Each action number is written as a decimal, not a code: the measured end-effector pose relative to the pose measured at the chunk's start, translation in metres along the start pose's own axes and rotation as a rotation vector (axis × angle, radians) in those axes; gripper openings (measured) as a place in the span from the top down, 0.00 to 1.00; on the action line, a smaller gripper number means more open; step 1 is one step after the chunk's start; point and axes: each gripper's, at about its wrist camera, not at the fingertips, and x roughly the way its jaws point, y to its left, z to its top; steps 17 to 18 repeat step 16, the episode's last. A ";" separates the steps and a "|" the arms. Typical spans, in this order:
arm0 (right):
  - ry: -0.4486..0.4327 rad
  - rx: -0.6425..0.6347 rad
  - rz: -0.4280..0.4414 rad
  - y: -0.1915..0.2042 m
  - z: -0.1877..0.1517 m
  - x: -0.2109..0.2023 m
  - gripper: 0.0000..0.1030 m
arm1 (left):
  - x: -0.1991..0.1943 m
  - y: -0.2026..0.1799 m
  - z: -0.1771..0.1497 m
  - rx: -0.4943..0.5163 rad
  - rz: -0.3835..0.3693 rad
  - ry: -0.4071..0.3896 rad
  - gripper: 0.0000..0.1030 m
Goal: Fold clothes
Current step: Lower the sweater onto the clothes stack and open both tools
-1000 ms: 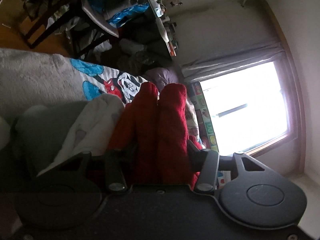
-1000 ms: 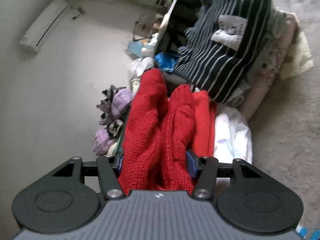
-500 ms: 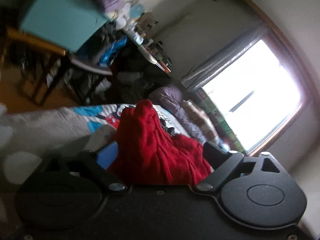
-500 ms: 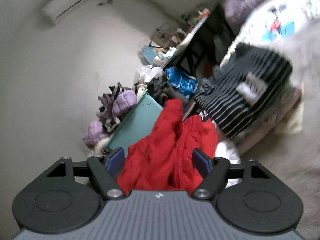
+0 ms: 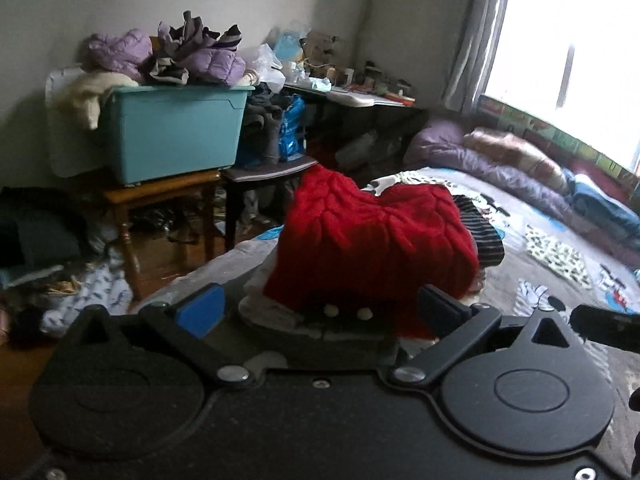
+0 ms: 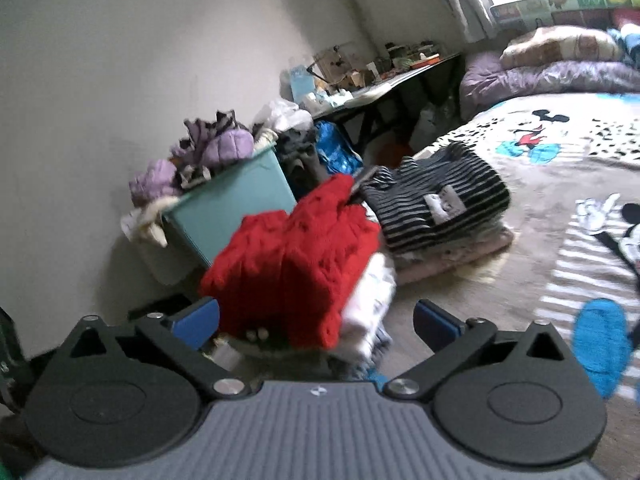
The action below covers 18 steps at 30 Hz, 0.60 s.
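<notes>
Both claws released: left gripper (image 5: 320, 312), right gripper (image 6: 316, 322). Red cable-knit sweater (image 6: 296, 260) dropped bunched on folded pile (image 6: 372, 308); slumping off could be risked.

Left tongs (image 5: 320, 312): both fingers spread wide apart, blue pad of one finger (image 5: 200, 315) exposed, nothing gripped between them. Right tongs (image 6: 316, 324): fingers likewise spread wide, blue pads (image 6: 198, 322) visible on both sides, nothing gripped. Both units level, pointing forward.
</notes>
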 end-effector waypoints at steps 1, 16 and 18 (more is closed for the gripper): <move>0.008 -0.018 -0.018 0.004 -0.001 -0.005 0.00 | -0.004 -0.006 0.001 0.027 0.023 -0.004 0.00; 0.040 -0.112 -0.077 0.028 -0.004 -0.032 0.00 | -0.035 -0.036 -0.001 0.098 0.057 0.024 0.00; 0.040 -0.112 -0.077 0.028 -0.004 -0.032 0.00 | -0.035 -0.036 -0.001 0.098 0.057 0.024 0.00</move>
